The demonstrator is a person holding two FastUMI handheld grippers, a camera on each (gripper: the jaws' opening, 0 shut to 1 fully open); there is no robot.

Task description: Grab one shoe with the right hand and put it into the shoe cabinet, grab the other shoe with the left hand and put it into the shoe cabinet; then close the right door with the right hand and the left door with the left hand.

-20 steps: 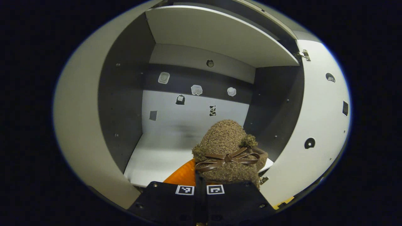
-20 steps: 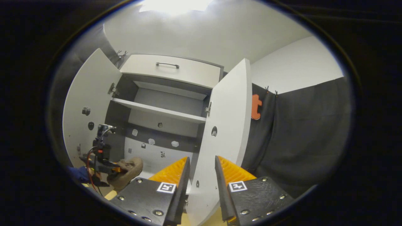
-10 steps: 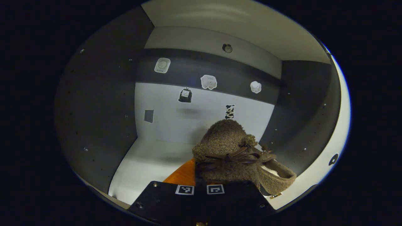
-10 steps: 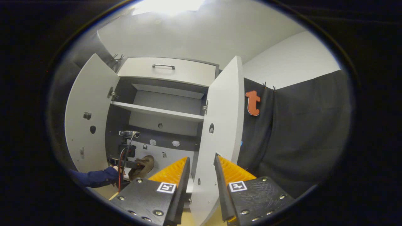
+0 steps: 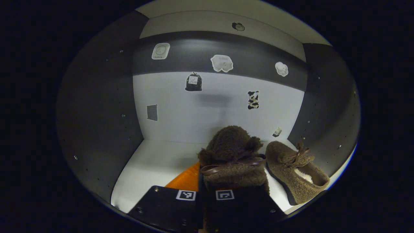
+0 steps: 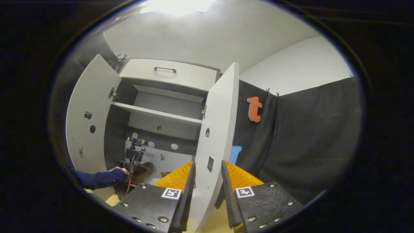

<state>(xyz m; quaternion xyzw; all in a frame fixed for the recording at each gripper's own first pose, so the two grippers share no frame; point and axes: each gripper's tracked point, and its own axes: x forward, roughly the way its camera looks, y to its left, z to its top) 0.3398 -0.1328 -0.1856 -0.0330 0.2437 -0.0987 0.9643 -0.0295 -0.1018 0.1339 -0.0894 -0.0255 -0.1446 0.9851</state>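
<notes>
Left gripper view: left gripper (image 5: 207, 191) is inside the shoe cabinet's lower compartment (image 5: 155, 158), fingers clamped on the heel end of a brown fleece slipper with a leather bow (image 5: 233, 158). Toe points at the back panel. Cannot tell whether the sole touches the floor panel. The second slipper (image 5: 296, 170) lies on the floor panel just to the right of the held one, near the compartment's right wall.

Right gripper view: right gripper (image 6: 207, 181) is outside the cabinet, its jaws apart, the edge of the open right door (image 6: 215, 136) standing between them. Left door (image 6: 89, 116) is swung wide. A dark-sleeved forearm (image 6: 97, 178) reaches level into the lower compartment.

Risks, my judgement:
- Letting go while the slipper hangs above the panel: it could tip onto the second slipper.
- The fleece or bow may snag a finger as the gripper backs out, dragging the slipper toward the front edge, where it would block the doors.
</notes>
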